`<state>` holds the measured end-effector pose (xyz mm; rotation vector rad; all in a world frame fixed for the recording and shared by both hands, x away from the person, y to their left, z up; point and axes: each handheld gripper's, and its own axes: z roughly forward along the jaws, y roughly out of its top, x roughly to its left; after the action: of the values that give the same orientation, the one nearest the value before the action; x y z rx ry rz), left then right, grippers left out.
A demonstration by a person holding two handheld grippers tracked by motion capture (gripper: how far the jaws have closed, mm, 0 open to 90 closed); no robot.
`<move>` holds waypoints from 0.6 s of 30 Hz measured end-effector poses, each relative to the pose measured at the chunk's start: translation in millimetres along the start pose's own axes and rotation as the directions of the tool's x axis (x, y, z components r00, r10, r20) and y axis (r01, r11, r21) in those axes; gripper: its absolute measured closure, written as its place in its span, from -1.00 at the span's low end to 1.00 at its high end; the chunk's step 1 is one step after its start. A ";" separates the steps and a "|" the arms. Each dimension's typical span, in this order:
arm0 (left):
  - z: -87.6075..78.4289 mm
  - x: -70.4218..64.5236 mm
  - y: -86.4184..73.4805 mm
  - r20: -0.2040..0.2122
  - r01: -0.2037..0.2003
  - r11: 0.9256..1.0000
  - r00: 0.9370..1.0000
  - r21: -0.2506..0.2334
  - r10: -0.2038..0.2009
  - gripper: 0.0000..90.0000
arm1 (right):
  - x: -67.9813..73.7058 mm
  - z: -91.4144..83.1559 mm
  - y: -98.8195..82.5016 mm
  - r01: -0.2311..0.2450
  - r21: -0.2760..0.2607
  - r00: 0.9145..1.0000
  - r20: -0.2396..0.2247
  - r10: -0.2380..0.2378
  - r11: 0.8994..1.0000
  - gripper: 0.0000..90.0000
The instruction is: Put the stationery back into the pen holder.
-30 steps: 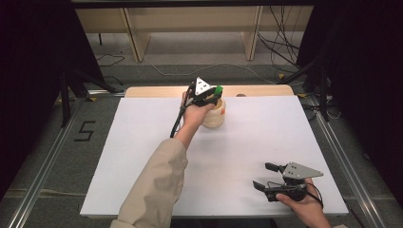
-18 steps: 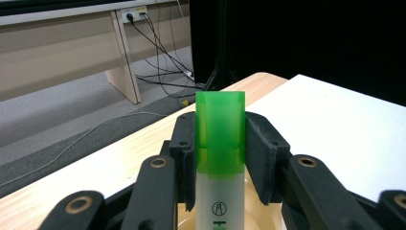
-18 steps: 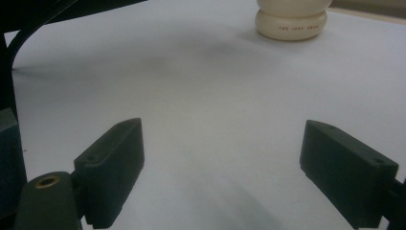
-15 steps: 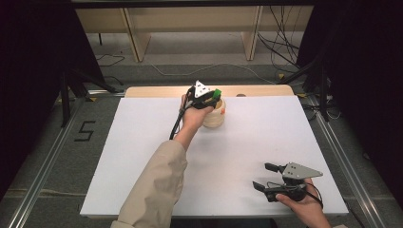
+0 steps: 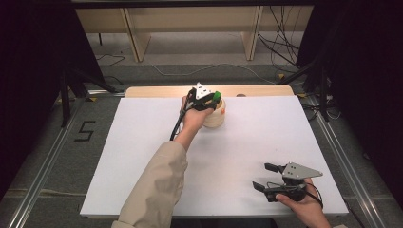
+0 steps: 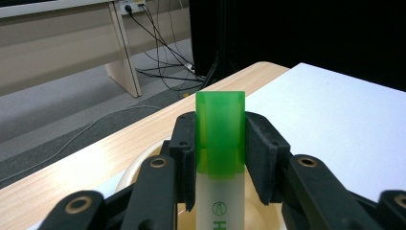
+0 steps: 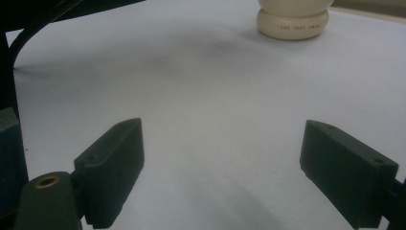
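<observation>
Now the left gripper (image 6: 220,158) pinches a green-capped highlighter (image 6: 220,143) upright over the cream cup (image 5: 215,114); lower it straight and centred before letting go. The right gripper (image 5: 267,176) rests spread.

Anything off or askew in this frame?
Nothing stands out. The left gripper holds the green-capped highlighter upright over the cream cup; the right gripper rests open on the white table. No spills or damage.

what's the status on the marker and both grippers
Left gripper shut on green-capped highlighter, over cream cup. Right gripper open, empty, near table edge. Nothing in the way.
</observation>
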<state>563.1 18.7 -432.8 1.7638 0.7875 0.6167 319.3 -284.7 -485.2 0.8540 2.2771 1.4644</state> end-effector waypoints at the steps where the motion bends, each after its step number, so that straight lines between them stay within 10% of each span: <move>1: 0.0 0.2 -0.2 0.000 0.000 1.000 1.000 0.001 0.000 0.48 | -0.1 0.2 -0.1 0.002 -0.002 1.000 -0.001 -0.002 1.000 -0.64; 18: -5.5 2.0 2.5 -0.007 0.009 1.000 1.000 0.023 -0.009 0.33 | 0.1 0.3 -0.1 0.000 -0.001 1.000 -0.002 0.000 1.000 -0.64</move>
<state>560.9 23.1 -428.6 1.7795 0.8098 0.6102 319.4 -284.4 -485.3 0.8527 2.2780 1.4673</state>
